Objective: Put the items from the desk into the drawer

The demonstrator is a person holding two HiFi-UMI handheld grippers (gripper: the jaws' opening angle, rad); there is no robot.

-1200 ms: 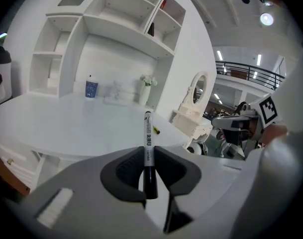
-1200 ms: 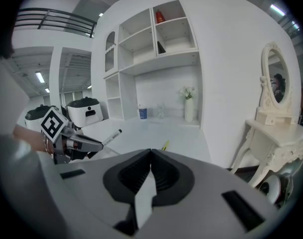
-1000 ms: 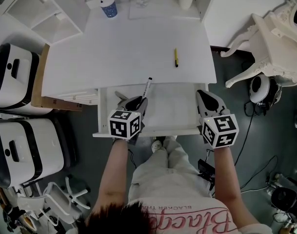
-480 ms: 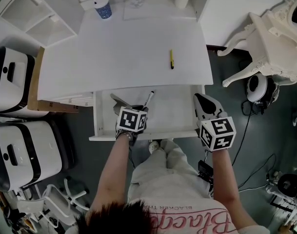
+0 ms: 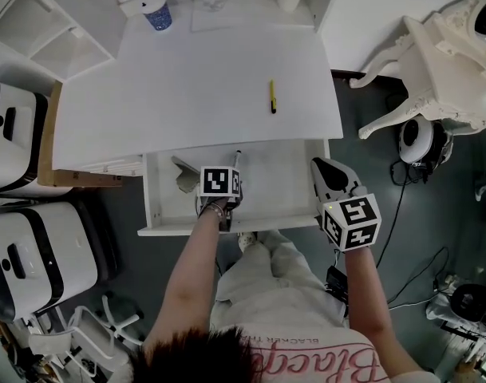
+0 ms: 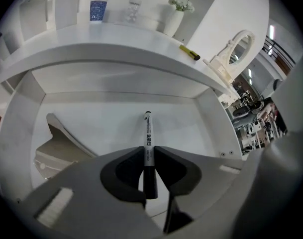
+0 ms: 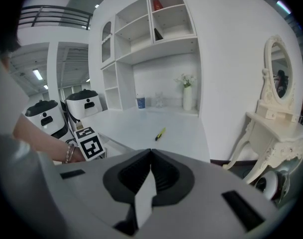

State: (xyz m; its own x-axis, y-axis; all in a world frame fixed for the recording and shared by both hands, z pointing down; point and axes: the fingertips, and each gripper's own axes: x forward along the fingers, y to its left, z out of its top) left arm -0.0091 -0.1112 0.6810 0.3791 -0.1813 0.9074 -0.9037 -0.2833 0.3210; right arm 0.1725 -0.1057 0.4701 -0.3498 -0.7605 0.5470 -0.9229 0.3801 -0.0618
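**A:** Which step?

**B:** Placing. My left tongs (image 6: 149, 156) pinch a white marker with a black end (image 6: 148, 133), jaws pressed on the barrel. It's held inside the open white drawer (image 5: 282, 183), thin tip pointing far. I'd call this the release point for this item.

**A:** Next move?

**B:** Ease the marker down flat on the drawer floor, spread the jaws, then back out toward the near side without dragging it. After that comes the slim yellow pen-shaped item (image 5: 271, 96). It lies on the white surface (image 5: 187, 70), far of the drawer and well apart from both tongs, so the job looks about half done.

**A:** Right side?

**B:** My right tongs (image 7: 150, 156) are pressed together on nothing, hanging by the drawer's right edge.

**A:** Anything unclear?

**B:** I can't tell whether the marker touches the drawer floor. There's a grey curved thing (image 6: 61, 133) at the drawer's left that I can't identify. In the head view my marker cube covers the left jaws. The yellow item could be a pen or a cutter; it's too small to say.
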